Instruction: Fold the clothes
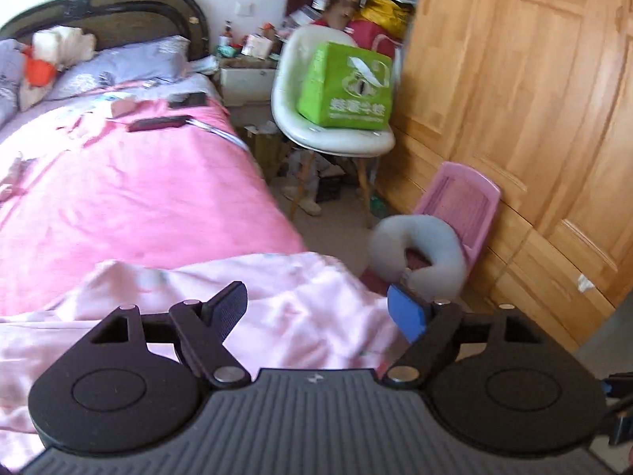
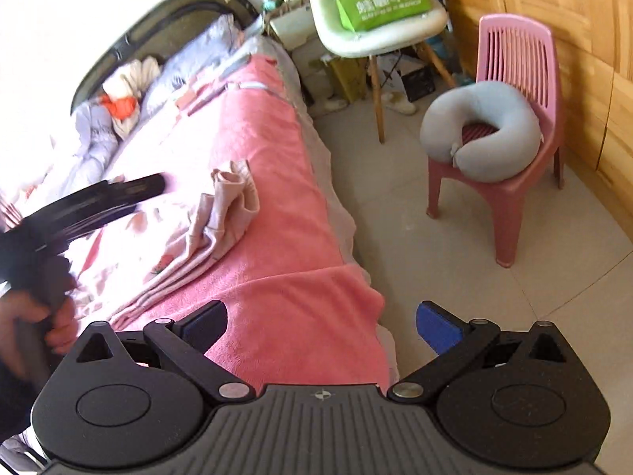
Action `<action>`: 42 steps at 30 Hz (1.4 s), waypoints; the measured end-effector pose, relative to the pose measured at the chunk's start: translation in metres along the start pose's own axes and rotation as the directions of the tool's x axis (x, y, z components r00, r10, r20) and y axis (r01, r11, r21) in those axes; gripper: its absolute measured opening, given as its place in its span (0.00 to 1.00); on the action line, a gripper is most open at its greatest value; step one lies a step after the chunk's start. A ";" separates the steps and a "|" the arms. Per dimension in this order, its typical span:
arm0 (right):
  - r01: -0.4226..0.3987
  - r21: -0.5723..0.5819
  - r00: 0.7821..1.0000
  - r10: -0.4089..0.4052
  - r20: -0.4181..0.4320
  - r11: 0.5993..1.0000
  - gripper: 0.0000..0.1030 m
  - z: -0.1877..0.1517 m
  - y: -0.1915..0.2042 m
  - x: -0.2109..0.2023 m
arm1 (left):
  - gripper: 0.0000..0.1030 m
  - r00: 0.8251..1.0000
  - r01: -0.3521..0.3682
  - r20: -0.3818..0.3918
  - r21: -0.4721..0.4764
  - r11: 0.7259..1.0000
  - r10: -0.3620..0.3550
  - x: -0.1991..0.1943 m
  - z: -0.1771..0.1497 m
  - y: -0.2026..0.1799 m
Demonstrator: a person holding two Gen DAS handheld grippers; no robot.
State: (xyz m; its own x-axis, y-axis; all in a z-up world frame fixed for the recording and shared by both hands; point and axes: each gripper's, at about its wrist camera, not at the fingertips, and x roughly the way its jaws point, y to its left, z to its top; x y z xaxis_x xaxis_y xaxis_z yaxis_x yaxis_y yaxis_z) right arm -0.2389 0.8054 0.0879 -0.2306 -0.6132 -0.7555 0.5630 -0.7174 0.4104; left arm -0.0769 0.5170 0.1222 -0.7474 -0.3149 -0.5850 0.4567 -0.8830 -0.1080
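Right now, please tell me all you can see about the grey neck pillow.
The neck pillow is grey, U-shaped, soft and smooth, like padded fabric. It lies flat on the seat of the pink chair, its open ends toward the seat's front, where a small fastener joins them. Its back leans on the slatted backrest. Nothing else touches it.

open right tongs (image 2: 322, 326) above pink blanket (image 2: 289, 213)

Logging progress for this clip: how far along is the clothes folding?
Done: little visible; the pale pink garment lies loosely bunched on the pink blanket. In hand: nothing; the left gripper hangs open over the fabric, the right gripper is open over the bed edge. Left: flattening and folding.
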 end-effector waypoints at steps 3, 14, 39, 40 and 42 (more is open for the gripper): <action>-0.093 -0.106 0.993 0.084 -0.084 0.990 1.00 0.022 0.028 0.026 | 0.80 0.988 -0.145 -0.038 0.088 0.986 0.149 -0.019 -0.018 0.050; -0.165 -0.765 0.982 0.179 -0.065 0.623 1.00 0.031 0.270 0.133 | 0.79 0.902 -0.319 -0.251 0.162 0.934 0.352 -0.051 -0.119 0.102; -0.125 -0.707 0.961 -0.092 -0.261 0.697 0.18 -0.010 0.442 0.270 | 0.78 0.986 -0.151 -0.079 -0.076 0.986 0.145 -0.057 -0.145 0.153; -0.111 -0.706 0.964 -0.096 -0.247 0.700 0.16 -0.010 0.443 0.272 | 0.78 0.986 -0.152 -0.077 -0.074 0.986 0.147 -0.058 -0.145 0.153; -0.089 -0.703 0.968 -0.104 -0.228 0.706 0.16 -0.009 0.445 0.277 | 0.78 0.986 -0.153 -0.076 -0.072 0.986 0.148 -0.058 -0.146 0.152</action>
State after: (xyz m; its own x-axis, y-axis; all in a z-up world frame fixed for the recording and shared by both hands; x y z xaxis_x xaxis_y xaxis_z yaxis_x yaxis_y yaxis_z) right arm -0.0446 0.3192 0.0569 -0.1014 -0.4436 -0.8905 0.9757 -0.2193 -0.0019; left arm 0.1059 0.4518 0.0222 -0.6327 -0.4147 -0.6540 0.5992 -0.7971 -0.0743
